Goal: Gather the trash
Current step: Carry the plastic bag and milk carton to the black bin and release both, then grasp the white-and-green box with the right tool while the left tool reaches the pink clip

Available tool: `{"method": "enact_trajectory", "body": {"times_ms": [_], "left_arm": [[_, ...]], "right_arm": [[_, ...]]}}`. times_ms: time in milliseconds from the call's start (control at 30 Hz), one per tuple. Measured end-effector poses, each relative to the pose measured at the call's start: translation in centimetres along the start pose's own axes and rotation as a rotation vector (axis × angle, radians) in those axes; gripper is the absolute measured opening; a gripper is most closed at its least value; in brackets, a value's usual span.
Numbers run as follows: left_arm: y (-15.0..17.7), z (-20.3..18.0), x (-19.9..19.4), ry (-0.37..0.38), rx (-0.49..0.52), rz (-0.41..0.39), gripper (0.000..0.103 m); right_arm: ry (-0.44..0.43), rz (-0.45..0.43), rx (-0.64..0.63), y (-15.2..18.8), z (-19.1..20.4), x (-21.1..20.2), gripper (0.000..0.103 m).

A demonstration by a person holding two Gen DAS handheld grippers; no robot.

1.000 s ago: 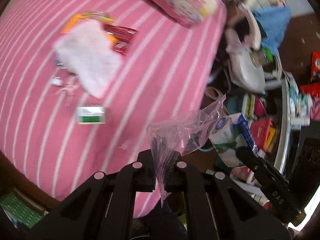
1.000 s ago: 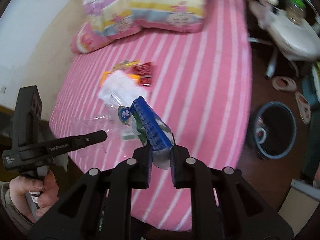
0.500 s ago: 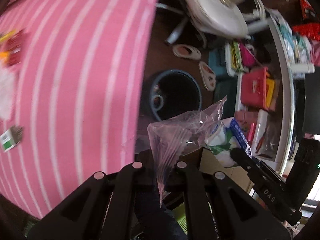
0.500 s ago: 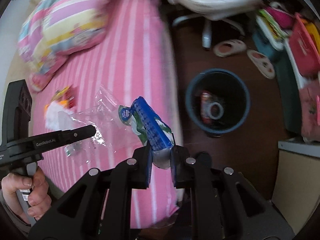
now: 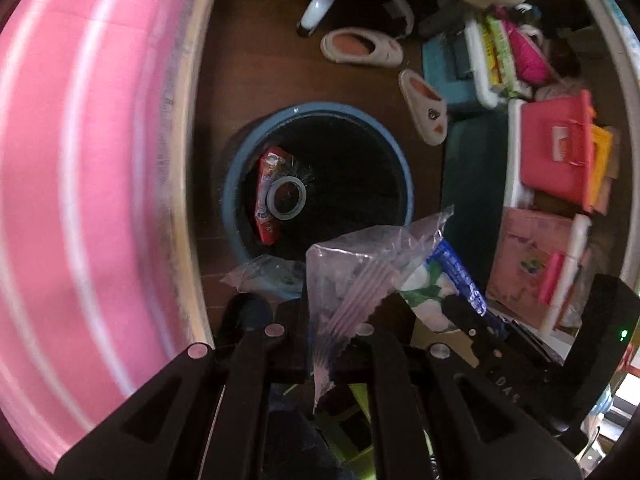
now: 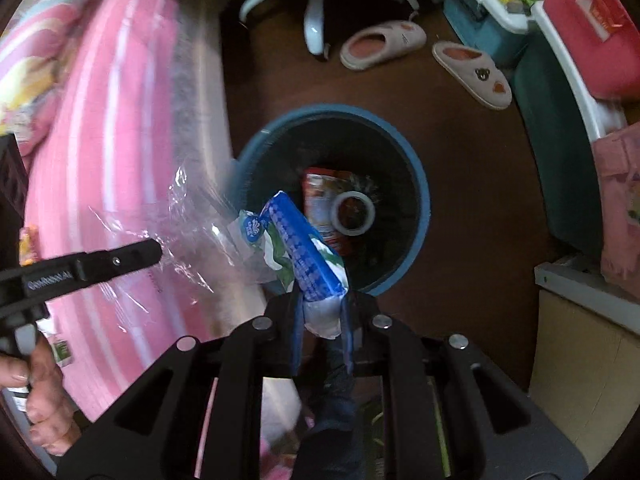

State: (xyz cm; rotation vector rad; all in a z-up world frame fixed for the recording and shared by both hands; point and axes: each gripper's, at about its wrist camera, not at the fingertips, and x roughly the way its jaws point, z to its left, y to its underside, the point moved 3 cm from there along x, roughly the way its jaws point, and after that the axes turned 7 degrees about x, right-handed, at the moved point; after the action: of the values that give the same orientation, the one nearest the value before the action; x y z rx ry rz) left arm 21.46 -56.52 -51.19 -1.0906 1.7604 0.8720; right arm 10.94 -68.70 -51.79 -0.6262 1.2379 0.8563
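My left gripper is shut on a clear plastic bag and holds it over the near rim of a round blue bin. My right gripper is shut on a blue, white and green tissue packet, also above the bin. The bin holds a red snack wrapper and a tape roll. The packet and the right gripper show at the lower right of the left wrist view. The left gripper and its bag show at the left of the right wrist view.
The pink striped bed runs along the left, close to the bin. Two slippers and a white chair base lie on the brown floor beyond. Storage boxes and shelves line the right side.
Both grippers have swung from over the bed toward the floor and come closer to the bin, which now fills the middle of both views. Each still holds its trash.
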Motion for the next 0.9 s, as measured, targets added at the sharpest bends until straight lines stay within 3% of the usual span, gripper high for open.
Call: {"method": "enact_trajectory", "body": {"times_ms": [100, 133, 200, 400, 467, 533, 700, 900], "left_arm": [[-1.0, 0.0, 2.9, -0.007, -0.001, 0.037, 0.020], [-1.1, 0.0, 3.4, -0.023, 0.000, 0.045, 0.041], [-1.0, 0.1, 3.4, -0.024, -0.008, 0.026, 0.062], [2.2, 1.1, 0.5, -0.011, -0.076, 0.019, 0.069], [3.9, 1.8, -1.3, -0.013, -0.101, 0.009, 0.076], [5.9, 3.0, -3.7, -0.005, -0.142, -0.012, 0.079], [11.2, 7.6, -9.5, 0.002, -0.257, -0.077, 0.086], [18.3, 16.1, -16.2, 0.011, -0.425, -0.150, 0.087]], "right_arm": [[0.030, 0.019, -0.036, -0.8, -1.2, 2.5, 0.041], [0.054, 0.018, -0.055, -0.7, -1.4, 2.8, 0.054], [0.067, 0.008, -0.072, -0.6, -1.9, 2.9, 0.061], [0.044, -0.008, -0.116, 1.7, -1.1, -0.7, 0.074], [0.032, -0.025, -0.150, 2.9, 0.6, -2.8, 0.084], [0.012, -0.043, -0.178, 4.0, 2.6, -4.7, 0.087], [-0.047, -0.045, -0.246, 7.5, 10.0, -8.4, 0.089], [-0.115, -0.039, -0.349, 11.5, 20.2, -10.1, 0.089]]}}
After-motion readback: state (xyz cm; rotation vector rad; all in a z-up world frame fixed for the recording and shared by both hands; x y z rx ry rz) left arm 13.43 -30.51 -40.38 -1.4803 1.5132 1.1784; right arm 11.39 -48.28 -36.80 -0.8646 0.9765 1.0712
